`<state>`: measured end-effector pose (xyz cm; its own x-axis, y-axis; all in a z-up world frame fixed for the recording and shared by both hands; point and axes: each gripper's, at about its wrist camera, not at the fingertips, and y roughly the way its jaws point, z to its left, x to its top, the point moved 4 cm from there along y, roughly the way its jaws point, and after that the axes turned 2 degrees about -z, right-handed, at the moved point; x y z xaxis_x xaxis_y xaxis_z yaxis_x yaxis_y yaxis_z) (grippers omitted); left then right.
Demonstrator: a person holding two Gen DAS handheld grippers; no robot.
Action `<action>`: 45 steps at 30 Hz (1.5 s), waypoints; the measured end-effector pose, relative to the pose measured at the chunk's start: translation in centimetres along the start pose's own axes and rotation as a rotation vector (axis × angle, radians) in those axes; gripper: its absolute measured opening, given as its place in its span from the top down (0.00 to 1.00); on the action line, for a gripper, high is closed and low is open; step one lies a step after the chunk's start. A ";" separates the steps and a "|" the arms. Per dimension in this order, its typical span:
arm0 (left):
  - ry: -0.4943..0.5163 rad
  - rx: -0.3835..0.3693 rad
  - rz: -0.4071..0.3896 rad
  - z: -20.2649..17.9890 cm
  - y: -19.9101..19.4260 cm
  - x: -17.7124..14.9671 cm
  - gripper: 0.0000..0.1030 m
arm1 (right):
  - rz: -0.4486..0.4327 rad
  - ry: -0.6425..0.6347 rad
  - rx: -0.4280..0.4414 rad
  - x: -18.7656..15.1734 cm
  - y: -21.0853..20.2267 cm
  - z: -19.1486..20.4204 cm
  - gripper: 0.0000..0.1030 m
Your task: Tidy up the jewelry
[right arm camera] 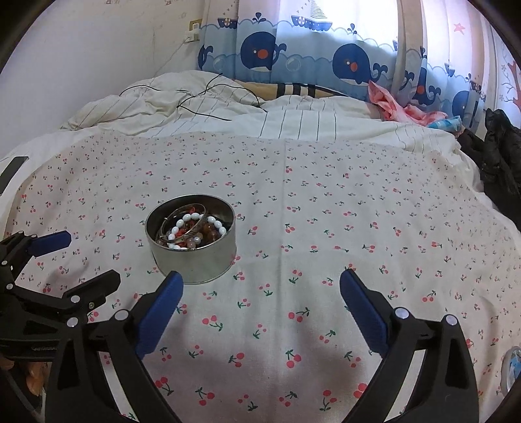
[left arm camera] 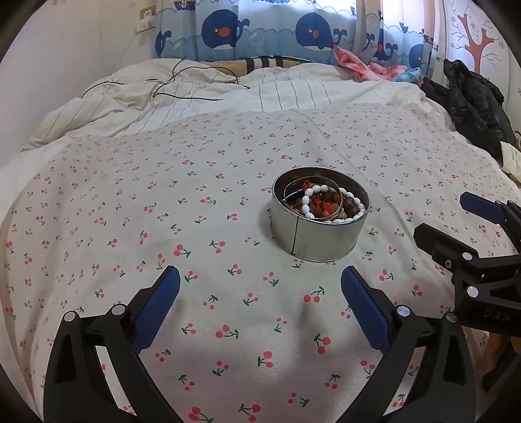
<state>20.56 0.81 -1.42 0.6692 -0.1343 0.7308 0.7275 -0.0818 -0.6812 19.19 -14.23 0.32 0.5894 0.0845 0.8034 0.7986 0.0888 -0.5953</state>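
A round silver tin [left arm camera: 317,242] stands on the cherry-print cloth [left arm camera: 162,227] on the bed. It holds a white bead bracelet [left arm camera: 314,195], brown beads, red cord and a metal bangle. My left gripper [left arm camera: 260,276] is open and empty, just short of the tin. My right gripper [left arm camera: 439,214] shows at the right edge, open. In the right wrist view the tin [right arm camera: 195,257] sits ahead and to the left, with the bracelets [right arm camera: 195,229] inside. My right gripper [right arm camera: 260,279] is open and empty. My left gripper [right arm camera: 91,257] is at the left, open.
A rumpled striped quilt [left arm camera: 228,91] with a black cable [left arm camera: 195,84] lies behind the cloth. Pink clothing [left arm camera: 364,65] and a black jacket [left arm camera: 472,97] lie at the back right. A whale-print curtain [left arm camera: 260,29] hangs behind. A dark phone [right arm camera: 11,172] lies at the left.
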 end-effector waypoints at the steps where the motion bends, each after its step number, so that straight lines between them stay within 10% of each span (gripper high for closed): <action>1: 0.000 0.002 0.000 0.0 0.0 0.0 0.08 | 0.001 0.000 0.000 0.0 0.0 0.0 0.10; 45: -0.008 0.011 0.023 0.2 0.6 -0.4 0.07 | 0.025 -0.016 -0.021 -0.8 0.8 -0.9 0.08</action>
<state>20.78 0.99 -2.10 0.6872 -0.1277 0.7151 0.7133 -0.0678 -0.6976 19.47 -15.13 -0.76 0.6072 0.1026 0.7879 0.7862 0.0658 -0.6145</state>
